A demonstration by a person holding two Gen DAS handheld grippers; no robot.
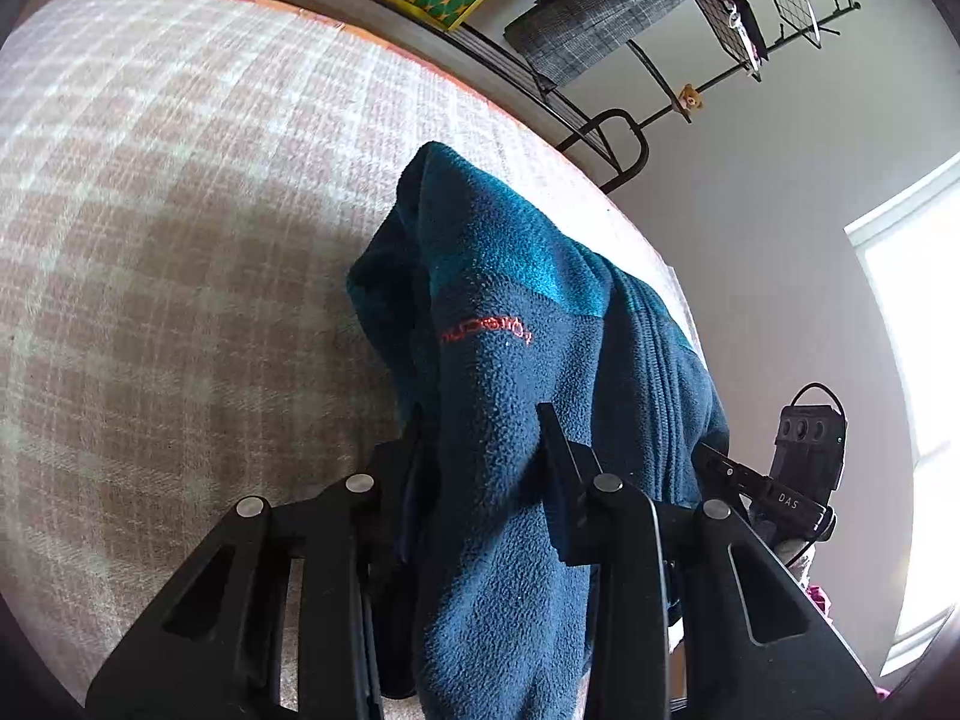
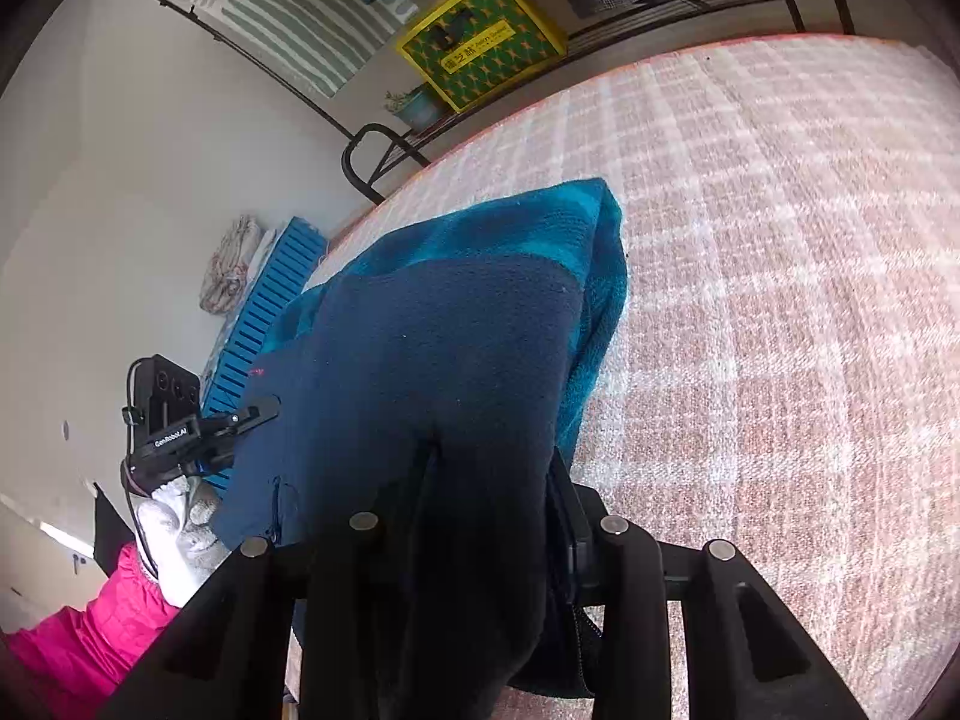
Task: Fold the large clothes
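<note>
A navy and teal fleece jacket (image 1: 516, 396) with a small red logo hangs lifted above the plaid-covered bed (image 1: 180, 240). My left gripper (image 1: 480, 438) is shut on a thick fold of the fleece, and cloth drapes over and between its fingers. My right gripper (image 2: 492, 468) is shut on another part of the same jacket (image 2: 456, 336), whose far teal edge rests on the bed (image 2: 780, 300). Each gripper shows in the other's view: the right one (image 1: 744, 480) at the jacket's right side, the left one (image 2: 240, 420) at its left side.
A black metal bed frame (image 1: 606, 138) runs along the far edge. A yellow-green box (image 2: 480, 42), a grey checked garment (image 1: 600, 18) and a wire rack sit behind it. A blue slatted crate (image 2: 264, 312) stands by the wall. A window (image 1: 918, 360) is at right.
</note>
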